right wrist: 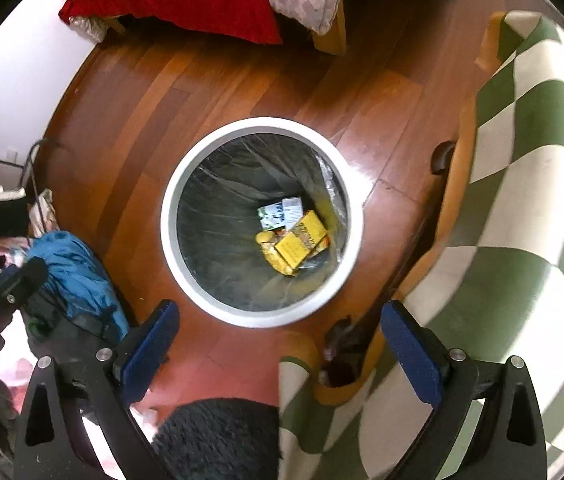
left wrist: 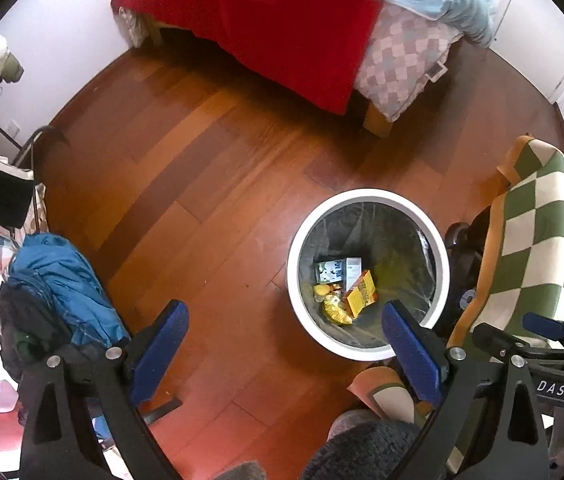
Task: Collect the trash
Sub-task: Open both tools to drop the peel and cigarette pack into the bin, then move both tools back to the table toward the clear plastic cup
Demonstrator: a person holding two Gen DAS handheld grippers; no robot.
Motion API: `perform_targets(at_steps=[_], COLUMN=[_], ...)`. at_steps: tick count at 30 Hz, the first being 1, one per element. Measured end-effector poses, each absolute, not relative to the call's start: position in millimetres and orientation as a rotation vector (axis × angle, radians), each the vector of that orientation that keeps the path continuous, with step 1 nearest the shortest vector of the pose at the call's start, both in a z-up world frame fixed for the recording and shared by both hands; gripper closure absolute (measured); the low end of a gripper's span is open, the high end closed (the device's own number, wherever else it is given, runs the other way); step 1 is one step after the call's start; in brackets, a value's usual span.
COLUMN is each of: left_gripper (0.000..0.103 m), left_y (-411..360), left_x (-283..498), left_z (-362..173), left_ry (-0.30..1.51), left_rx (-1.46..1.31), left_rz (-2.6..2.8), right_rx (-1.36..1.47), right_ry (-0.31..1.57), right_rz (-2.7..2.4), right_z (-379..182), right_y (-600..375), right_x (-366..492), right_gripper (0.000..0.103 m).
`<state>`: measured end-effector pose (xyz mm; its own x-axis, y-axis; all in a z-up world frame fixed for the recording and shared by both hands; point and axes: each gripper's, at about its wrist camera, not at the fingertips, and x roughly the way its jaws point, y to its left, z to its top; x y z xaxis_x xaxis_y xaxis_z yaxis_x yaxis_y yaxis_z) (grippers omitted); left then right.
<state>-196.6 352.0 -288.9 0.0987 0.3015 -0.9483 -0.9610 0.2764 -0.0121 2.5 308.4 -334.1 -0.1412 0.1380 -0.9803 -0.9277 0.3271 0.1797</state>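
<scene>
A white round trash bin with a clear liner stands on the wooden floor; it also shows in the right wrist view. Inside lie a yellow box, a yellow wrapper and white-green cartons. My left gripper is open and empty, above the floor just left of the bin. My right gripper is open and empty, above the bin's near rim. The right gripper also shows in the left wrist view.
A bed with a red blanket stands at the far wall. A green-white checkered blanket hangs on the right by the bin. A blue jacket pile lies on the left. A dark fuzzy slipper is at the bottom.
</scene>
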Motion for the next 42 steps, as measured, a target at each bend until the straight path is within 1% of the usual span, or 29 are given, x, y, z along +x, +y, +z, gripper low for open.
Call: perform_targets(at_steps=[9,13,22,27,30,31,34,37,42], left_gripper=[0.004,0.004,0.004,0.004,0.004,0.0,0.0,0.0,0.0], left_y=[327,310,262,233,216,210,189,160,120], left_x=[-188,-185,-179,-162,-145,-134,-102,-64,-20], left_z=[-258,-236,-168,-151,-160,-169,-199,-232,-273], left_ry=[1.027,1.006,0.924,0.866,0.864,0.884,0.956,1.043,1.15], left_rx=[-0.742,-0.705,-0.586,-0.542,-0.535,-0.543,-0.545,-0.518,-0.47], left_rz=[1.092,1.093,1.135,1.116,1.083,1.053,0.975,0.9,0.832], right_rx=[-0.775,-0.743,-0.571,-0.428,-0.341,-0.32,-0.28,-0.247,-0.208], right_ry=[1.322,1.298,1.215,1.187,1.185,1.185,1.204,1.245,1.334], right_rz=[1.121,1.137,1.215,1.25,1.236,1.218,1.109,0.983,0.818], right_z=[-299,-278,-205,-159,-139,-137,-142,-164,-219], right_y=[277,263,216,170,129,114,63,14,-46], right_x=[-1,0,7,18,33,41,71,106,153], right_gripper=[0.001,0.001,0.001,0.001,0.001,0.001,0.001,0.001,0.002])
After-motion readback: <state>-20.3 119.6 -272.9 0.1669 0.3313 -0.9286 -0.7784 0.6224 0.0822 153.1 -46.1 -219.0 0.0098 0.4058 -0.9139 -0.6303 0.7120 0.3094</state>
